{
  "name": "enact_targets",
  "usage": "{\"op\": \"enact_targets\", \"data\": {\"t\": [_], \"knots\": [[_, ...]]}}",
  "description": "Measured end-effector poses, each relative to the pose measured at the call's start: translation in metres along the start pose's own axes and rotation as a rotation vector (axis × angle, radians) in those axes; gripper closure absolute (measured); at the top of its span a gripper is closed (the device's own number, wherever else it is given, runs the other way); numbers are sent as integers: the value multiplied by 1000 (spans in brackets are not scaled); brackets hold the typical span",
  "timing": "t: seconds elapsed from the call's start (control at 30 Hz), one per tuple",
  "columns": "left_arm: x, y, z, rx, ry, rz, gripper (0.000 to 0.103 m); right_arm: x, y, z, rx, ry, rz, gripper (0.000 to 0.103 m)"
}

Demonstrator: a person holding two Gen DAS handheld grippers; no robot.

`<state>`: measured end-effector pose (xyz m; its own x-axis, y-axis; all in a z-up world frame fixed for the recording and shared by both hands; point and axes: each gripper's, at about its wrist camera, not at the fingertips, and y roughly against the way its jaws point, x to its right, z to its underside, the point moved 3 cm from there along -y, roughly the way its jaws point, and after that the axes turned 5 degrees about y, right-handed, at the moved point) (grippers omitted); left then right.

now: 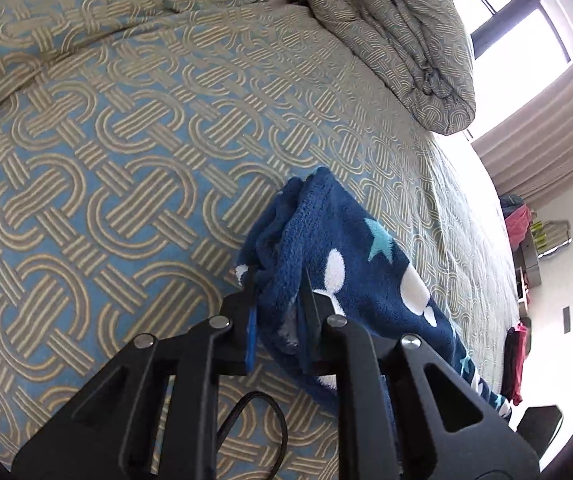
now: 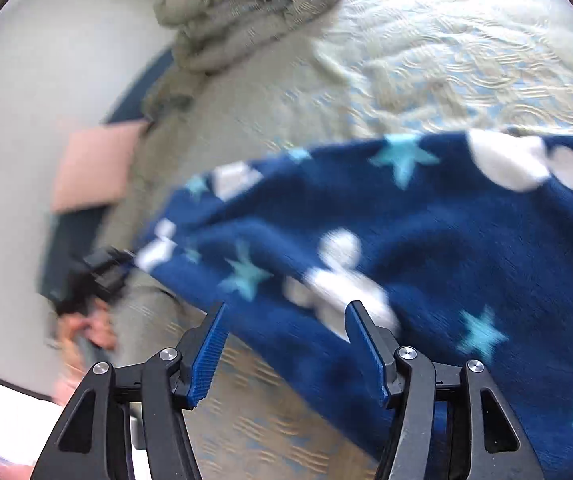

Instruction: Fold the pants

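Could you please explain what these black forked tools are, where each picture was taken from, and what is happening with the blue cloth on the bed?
A person holds a two-finger gripper in each hand, and a camera on each looks along its fingers.

In the left wrist view, the left gripper is shut on a bunched end of the dark blue fleece pants with stars and white shapes, above the blue and beige patterned bedspread.

In the blurred right wrist view, the right gripper is open over the pants, pressing nothing. A folded beige quilt lies further back.
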<state>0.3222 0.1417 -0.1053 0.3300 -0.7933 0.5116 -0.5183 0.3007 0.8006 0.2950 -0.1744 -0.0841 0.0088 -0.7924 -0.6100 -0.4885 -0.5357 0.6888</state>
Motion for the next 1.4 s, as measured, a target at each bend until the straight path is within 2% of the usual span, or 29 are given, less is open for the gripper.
{"op": "enact_targets", "data": {"t": [0.13,0.2,0.27,0.3,0.37,0.4,0.5,0.6,0.67,0.73,0.83,0.9,1.0,1.13,1.2,1.3,1.37,1.4], "knots": [[8,3,-1,16,-30,-13,86,11,-28,-42,27,-124,2,42],[13,7,0,30,-58,-5,86,34,-61,-60,-12,-221,13,42],[19,12,2,44,-91,3,86,61,-89,-62,-61,-323,21,42],[23,15,2,54,-113,5,86,60,-82,-65,-36,-343,10,42],[32,23,3,73,-157,13,86,48,-71,-67,-64,-319,28,42],[38,26,4,82,-180,14,86,41,-61,-63,-62,-299,28,42],[57,38,7,109,-244,24,86,12,-37,-29,-96,-217,-93,42],[83,50,12,130,-293,65,86,16,-36,26,-175,-278,-78,39],[106,60,18,137,-331,105,86,15,-33,40,-138,-215,-92,40],[130,69,29,141,-388,137,86,12,-20,41,-130,-249,-96,40],[167,85,50,157,-499,185,86,6,11,44,-76,-252,-149,39],[195,92,69,156,-581,221,86,6,39,47,-26,-212,-131,39],[233,92,111,105,-690,294,86,22,68,45,40,-208,-44,39],[276,66,193,-60,-826,393,85,64,119,51,136,-281,-24,38],[289,35,245,-140,-916,375,84,81,127,53,158,-316,-26,35],[288,-9,296,-243,-983,274,83,113,140,62,171,-405,-25,34],[281,-20,314,-299,-967,232,81,127,144,72,167,-451,-36,34],[279,-13,315,-297,-956,256,79,131,146,76,161,-462,-42,34]]}}
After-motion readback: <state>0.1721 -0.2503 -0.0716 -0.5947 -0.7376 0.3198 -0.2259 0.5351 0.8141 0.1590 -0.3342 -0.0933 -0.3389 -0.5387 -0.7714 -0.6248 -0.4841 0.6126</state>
